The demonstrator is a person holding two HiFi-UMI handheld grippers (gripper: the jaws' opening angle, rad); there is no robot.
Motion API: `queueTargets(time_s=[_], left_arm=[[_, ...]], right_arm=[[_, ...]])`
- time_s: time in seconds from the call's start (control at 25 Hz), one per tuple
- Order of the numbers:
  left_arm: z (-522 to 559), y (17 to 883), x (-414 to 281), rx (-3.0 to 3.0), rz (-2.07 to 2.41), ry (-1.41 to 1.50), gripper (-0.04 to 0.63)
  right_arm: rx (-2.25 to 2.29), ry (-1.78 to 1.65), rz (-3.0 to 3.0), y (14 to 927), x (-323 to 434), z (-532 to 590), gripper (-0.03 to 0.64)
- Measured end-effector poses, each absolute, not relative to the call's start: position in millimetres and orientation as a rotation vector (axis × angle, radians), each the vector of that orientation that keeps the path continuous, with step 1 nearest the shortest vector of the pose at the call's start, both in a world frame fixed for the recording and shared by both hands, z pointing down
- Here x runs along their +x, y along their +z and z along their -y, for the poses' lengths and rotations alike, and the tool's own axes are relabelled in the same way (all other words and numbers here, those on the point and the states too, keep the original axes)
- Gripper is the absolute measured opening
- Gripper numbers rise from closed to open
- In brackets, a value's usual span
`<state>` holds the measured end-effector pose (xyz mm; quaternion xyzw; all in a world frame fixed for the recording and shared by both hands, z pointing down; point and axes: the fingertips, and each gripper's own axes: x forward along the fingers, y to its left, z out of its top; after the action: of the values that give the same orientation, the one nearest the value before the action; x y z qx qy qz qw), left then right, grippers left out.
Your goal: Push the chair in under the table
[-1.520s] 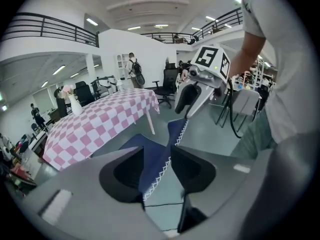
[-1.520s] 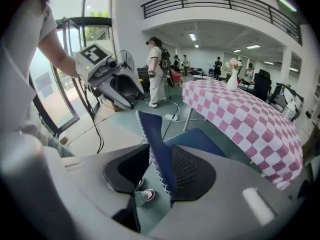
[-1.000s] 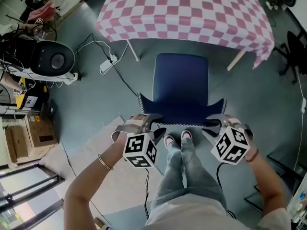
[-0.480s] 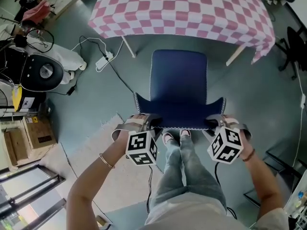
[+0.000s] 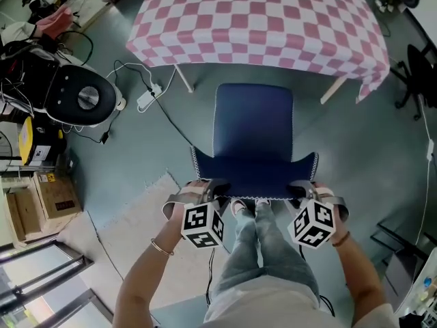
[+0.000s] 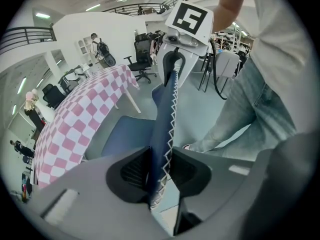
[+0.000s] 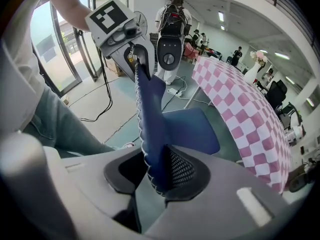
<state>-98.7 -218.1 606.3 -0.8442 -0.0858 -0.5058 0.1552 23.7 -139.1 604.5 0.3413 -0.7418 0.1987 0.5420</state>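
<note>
Since the chair [image 5: 254,142] is held at both ends while its seat [image 5: 254,115] lies almost wholly outside the table [image 5: 266,19], the step in hand is, in my judgement, the end of the grasp; the push is not yet done. The table, with a pink and white checked cloth [image 5: 205,46], fills the upper part of the head view. The chair stands in the centre just below it, the front of its blue seat near the hanging cloth edge, between two white table legs [image 5: 184,80]. The left gripper [image 5: 213,187] pinches the left end of the backrest [image 5: 256,171] and the right gripper [image 5: 300,187] the right end. The jaws of both have just been closing, and in each gripper view both pads [image 6: 130,174] press on the stitched blue edge. The next move calls, I think, for an even push from both hands toward the top of the frame, so that the chair goes straight between the legs. The head view shows this way ahead and the person's shoes [image 5: 240,205] close behind the backrest, but the marker cubes [image 5: 203,225] cover the pads there. Only the gripper views show the pinch itself, and each shows the other gripper at the far end.
</note>
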Motion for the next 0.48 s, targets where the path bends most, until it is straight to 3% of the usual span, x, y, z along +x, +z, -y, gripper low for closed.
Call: queueTargets(time_s=[0.48], left_arm=[[247.9,607.9,-68.9,-2.436,0.198,-1.426,0.095]], right_arm=[[0.849,0.484,1.737,606.5,53.8,169.3,0.106]])
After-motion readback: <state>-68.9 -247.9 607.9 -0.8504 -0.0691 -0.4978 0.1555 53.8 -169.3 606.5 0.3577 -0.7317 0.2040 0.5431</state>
